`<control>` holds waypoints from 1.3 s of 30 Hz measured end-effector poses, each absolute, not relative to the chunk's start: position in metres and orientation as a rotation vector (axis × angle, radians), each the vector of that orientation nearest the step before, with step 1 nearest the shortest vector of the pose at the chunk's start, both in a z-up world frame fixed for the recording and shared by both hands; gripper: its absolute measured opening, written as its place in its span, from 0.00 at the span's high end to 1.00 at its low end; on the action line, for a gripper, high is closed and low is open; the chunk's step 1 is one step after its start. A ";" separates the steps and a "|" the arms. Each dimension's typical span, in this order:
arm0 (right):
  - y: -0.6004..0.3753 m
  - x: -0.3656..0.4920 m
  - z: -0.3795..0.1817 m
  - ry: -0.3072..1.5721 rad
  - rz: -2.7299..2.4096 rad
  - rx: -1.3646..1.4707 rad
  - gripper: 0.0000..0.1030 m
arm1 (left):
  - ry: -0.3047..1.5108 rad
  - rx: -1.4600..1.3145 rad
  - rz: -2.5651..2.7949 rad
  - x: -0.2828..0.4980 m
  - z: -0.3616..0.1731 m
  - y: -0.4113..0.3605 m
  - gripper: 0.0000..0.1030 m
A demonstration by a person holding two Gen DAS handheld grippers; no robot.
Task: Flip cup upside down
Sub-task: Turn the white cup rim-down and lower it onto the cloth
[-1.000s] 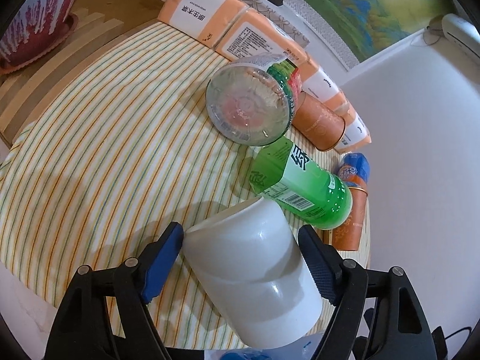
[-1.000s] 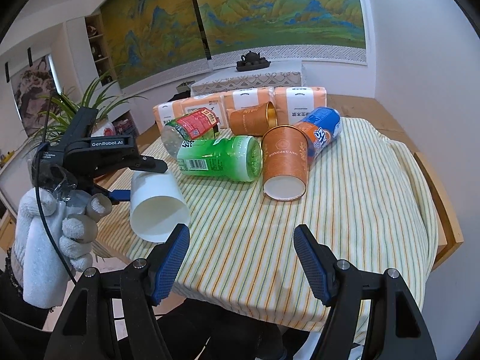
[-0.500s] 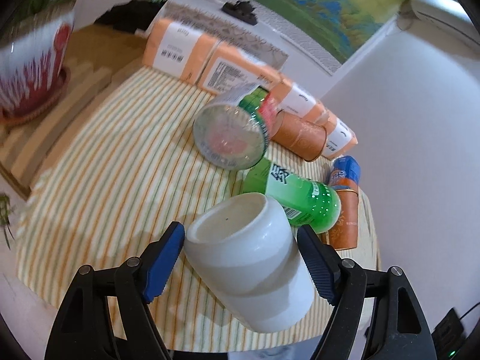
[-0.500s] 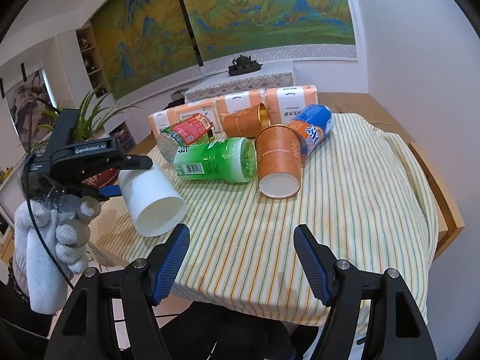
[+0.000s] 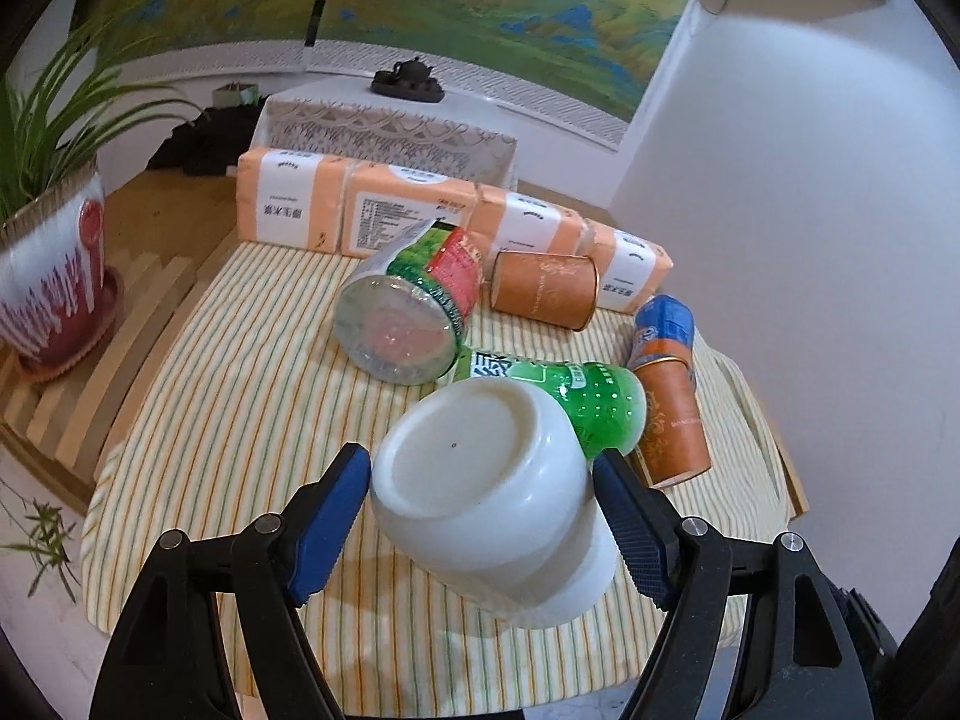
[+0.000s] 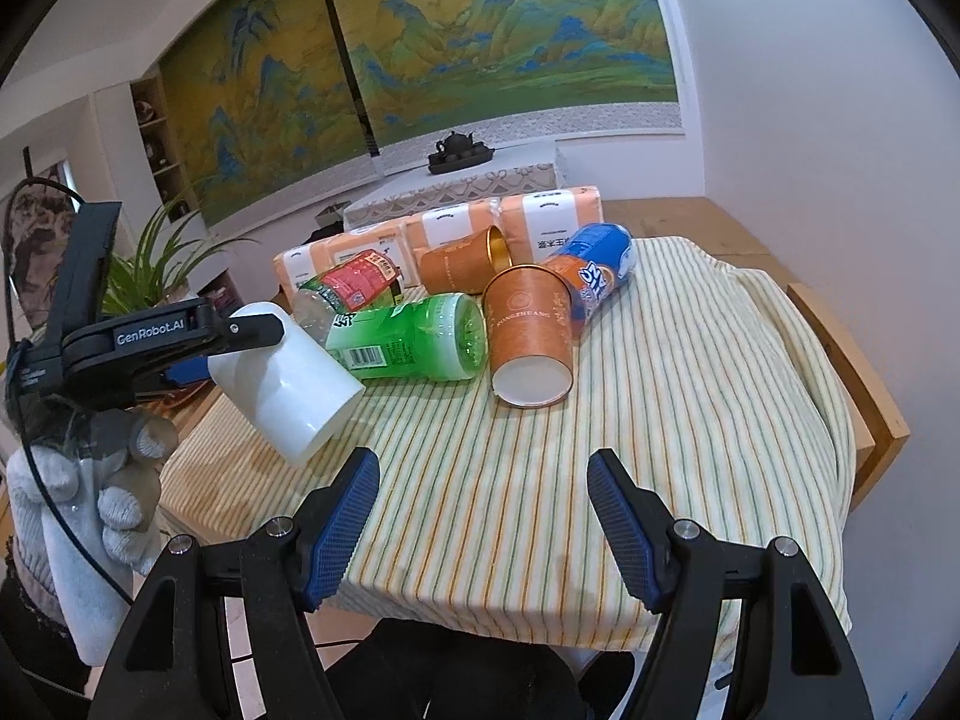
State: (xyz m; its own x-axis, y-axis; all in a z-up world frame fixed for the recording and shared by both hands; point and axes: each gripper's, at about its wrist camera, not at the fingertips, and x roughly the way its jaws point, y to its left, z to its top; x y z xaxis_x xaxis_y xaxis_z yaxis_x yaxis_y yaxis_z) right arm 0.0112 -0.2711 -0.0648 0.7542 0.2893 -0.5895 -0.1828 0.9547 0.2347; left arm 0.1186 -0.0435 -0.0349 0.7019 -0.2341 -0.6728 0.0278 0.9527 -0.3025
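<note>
A white cup [image 5: 486, 498] is held between the blue pads of my left gripper [image 5: 480, 498], above the striped tablecloth [image 5: 252, 420]. It is tilted, with its flat base turned up toward the left wrist camera and its mouth down. In the right wrist view the same cup [image 6: 288, 378] hangs tilted in the left gripper [image 6: 240, 348] at the table's left edge, mouth pointing down and right. My right gripper [image 6: 483, 516] is open and empty over the near edge of the table.
A green bottle [image 5: 564, 390], a clear bottle with a red label [image 5: 414, 306], two orange paper cups [image 5: 543, 288] [image 5: 672, 426], a blue can [image 5: 663, 324] and orange tissue packs [image 5: 408, 219] lie across the table's far half. A potted plant [image 5: 48, 276] stands at the left.
My left gripper has turned the cup over: its base swung up toward the camera and its mouth tipped down toward the cloth. The right gripper stayed open and nearly still.
</note>
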 end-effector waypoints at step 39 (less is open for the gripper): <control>-0.277 -0.010 -0.060 0.554 0.073 0.176 0.34 | 0.617 0.113 -0.151 0.108 -0.041 -0.116 0.23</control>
